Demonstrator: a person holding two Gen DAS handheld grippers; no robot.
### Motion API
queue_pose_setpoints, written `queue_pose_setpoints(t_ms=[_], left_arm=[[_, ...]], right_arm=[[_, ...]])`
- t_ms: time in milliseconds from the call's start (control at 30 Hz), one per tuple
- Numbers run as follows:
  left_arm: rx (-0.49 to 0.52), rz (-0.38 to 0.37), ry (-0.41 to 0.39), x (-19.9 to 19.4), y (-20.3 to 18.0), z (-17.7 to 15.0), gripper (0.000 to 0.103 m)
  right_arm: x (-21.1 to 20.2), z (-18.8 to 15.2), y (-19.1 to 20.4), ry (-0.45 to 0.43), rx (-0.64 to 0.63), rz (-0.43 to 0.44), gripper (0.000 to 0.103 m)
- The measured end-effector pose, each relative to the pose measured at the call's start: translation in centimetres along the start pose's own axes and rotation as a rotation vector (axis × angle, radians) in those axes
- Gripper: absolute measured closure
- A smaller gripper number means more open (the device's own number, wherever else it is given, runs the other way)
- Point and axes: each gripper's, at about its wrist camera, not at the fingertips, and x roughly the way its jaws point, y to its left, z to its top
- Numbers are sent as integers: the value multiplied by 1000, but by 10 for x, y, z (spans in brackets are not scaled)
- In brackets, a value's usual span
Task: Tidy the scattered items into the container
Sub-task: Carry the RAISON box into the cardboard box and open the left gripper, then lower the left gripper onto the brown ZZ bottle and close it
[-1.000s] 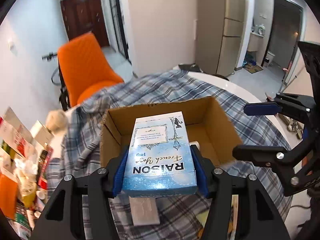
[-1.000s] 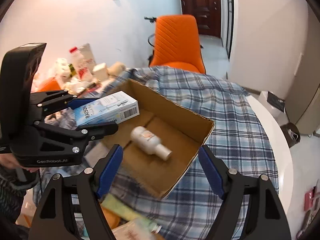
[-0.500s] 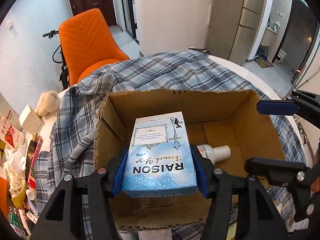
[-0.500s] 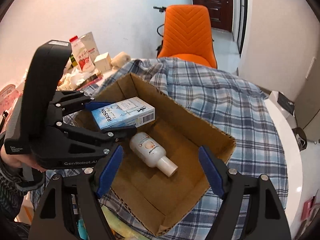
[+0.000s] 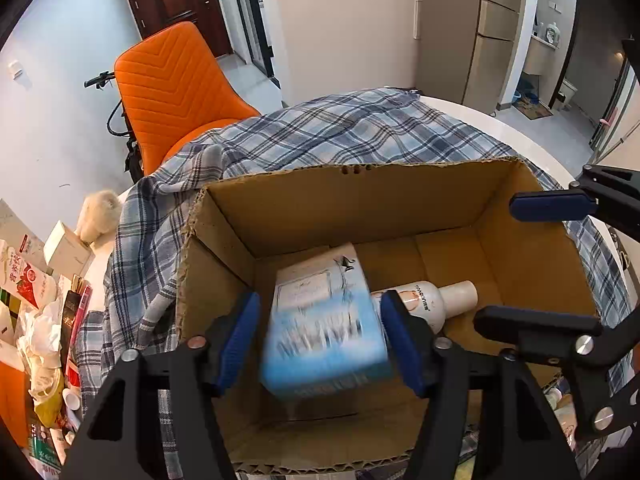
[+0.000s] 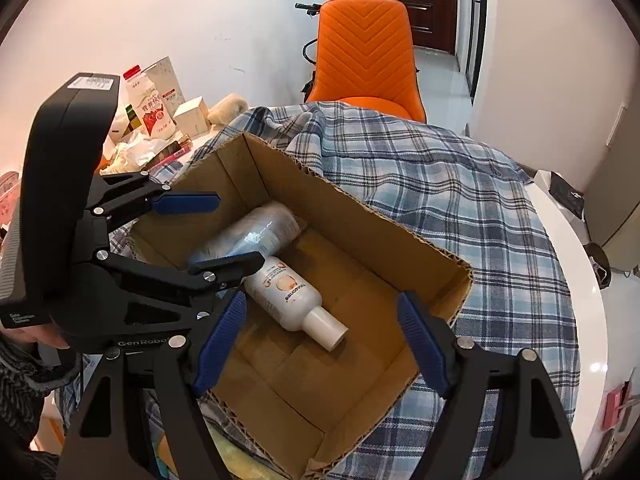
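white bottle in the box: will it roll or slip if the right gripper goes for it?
The white bottle lies on its side on the flat floor of the cardboard box, so a nudge would probably roll it. Its smooth, glossy-looking body may slip between pads. It looks like rigid plastic, likely not fragile. The right gripper is open above it.

An orange chair (image 6: 366,52) stands behind the table's plaid cloth (image 6: 460,200), a dark door (image 5: 176,4) beyond.
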Motion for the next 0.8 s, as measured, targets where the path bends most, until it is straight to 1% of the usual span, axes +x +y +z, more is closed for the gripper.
queue_pose_setpoints(t_ms=[100, 233, 367, 467, 533, 733, 800], left_arm=[[-23, -19, -7, -4, 3, -1, 29], [-46, -64, -49, -21, 6, -6, 29], [-37, -64, -98, -46, 7, -14, 29], [-17, -52, -128, -67, 6, -27, 27], [-6, -53, -138, -78, 6, -36, 21], [29, -78, -165, -110, -3, -69, 20], [58, -76, -163, -116, -10, -81, 18]], right_arm=[[-7, -1, 0, -14, 4, 5, 26], [-22, -7, 1, -45, 10, 26, 26], [-43, -18, 8, -85, -16, 23, 26], [-57, -27, 14, -106, -32, 32, 26], [-65, -34, 18, -116, -39, 41, 26], [-84, -59, 32, -137, -58, 74, 26], [-86, -69, 37, -131, -71, 85, 26]])
